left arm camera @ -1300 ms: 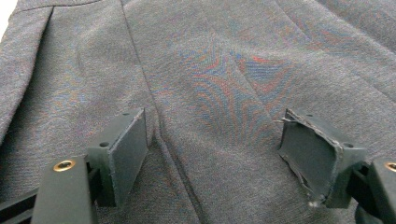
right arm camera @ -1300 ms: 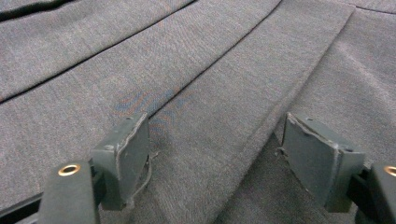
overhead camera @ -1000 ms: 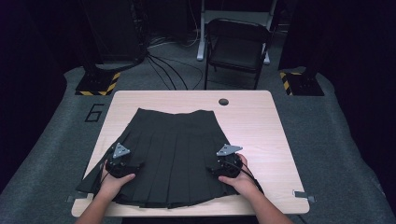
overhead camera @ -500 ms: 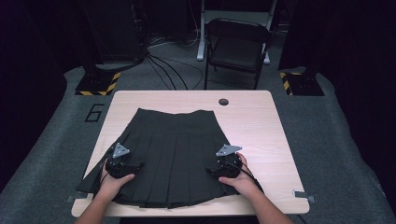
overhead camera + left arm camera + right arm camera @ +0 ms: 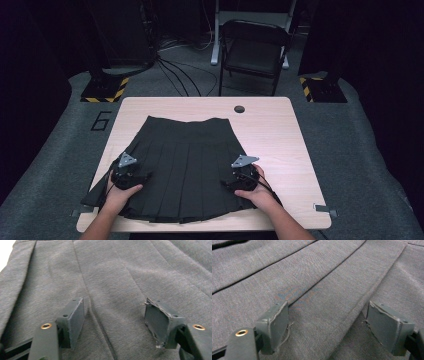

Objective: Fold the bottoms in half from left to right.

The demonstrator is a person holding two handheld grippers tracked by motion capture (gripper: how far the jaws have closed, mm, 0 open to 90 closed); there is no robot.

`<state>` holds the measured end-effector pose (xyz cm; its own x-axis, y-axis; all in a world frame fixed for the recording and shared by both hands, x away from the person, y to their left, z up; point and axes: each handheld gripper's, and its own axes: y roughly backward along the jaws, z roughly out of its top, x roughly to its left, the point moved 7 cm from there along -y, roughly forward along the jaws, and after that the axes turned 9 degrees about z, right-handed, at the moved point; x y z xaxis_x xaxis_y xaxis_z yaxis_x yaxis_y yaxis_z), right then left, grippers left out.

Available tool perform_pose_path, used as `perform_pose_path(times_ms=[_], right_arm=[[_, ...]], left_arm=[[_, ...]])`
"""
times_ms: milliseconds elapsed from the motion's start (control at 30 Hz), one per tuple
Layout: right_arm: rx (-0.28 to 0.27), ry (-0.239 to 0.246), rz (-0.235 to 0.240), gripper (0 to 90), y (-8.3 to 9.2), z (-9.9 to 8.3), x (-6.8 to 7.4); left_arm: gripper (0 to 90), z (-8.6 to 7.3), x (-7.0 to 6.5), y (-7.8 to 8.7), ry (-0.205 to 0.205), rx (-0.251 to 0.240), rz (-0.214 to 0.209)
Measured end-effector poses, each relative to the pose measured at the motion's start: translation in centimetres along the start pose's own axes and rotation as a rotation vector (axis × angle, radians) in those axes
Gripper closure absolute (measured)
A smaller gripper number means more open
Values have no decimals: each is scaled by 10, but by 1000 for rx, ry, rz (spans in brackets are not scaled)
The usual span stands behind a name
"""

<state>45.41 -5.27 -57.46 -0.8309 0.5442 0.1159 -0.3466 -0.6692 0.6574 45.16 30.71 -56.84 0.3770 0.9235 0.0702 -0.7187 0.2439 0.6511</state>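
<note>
Light wooden table (image 5: 280,150) under a dark pleated skirt (image 5: 185,165), spread flat with waistband at the far side and flared hem at the near edge, long axis running away from the person, pleats fanning toward the hem. Hem corners close to the near table edge, the left corner looking slightly over the side; bare wood to the right and beyond the waistband, so open room for a fold up or across. Left claw (image 5: 129,176) over the skirt's left panel, jaws wide but just narrowed a little, no cloth between them, a pleat seam beneath the gap. Right claw (image 5: 243,176) over the right panel, jaws wide, holding nothing, pleat creases slanting across below. Both about equally near the hem. Small dark grommet hole (image 5: 239,109) beyond the waistband.
</note>
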Motion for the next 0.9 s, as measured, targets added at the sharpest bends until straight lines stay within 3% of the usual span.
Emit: perform_pose_path(times_ms=[233,367,567,767,900], right_arm=[[1,6,0,181,0,0,-1],[0,6,-1,181,0,0,-1],[1,7,0,181,0,0,-1],[1,-1,0,181,0,0,0],[1,1,1,181,0,0,0]], left_arm=[[391,6,10,7,51,7,28],[420,10,18,14,83,-6,31],[441,15,35,23,130,-32,70],[469,20,47,30,146,-42,68],[476,23,53,35,134,-52,83]])
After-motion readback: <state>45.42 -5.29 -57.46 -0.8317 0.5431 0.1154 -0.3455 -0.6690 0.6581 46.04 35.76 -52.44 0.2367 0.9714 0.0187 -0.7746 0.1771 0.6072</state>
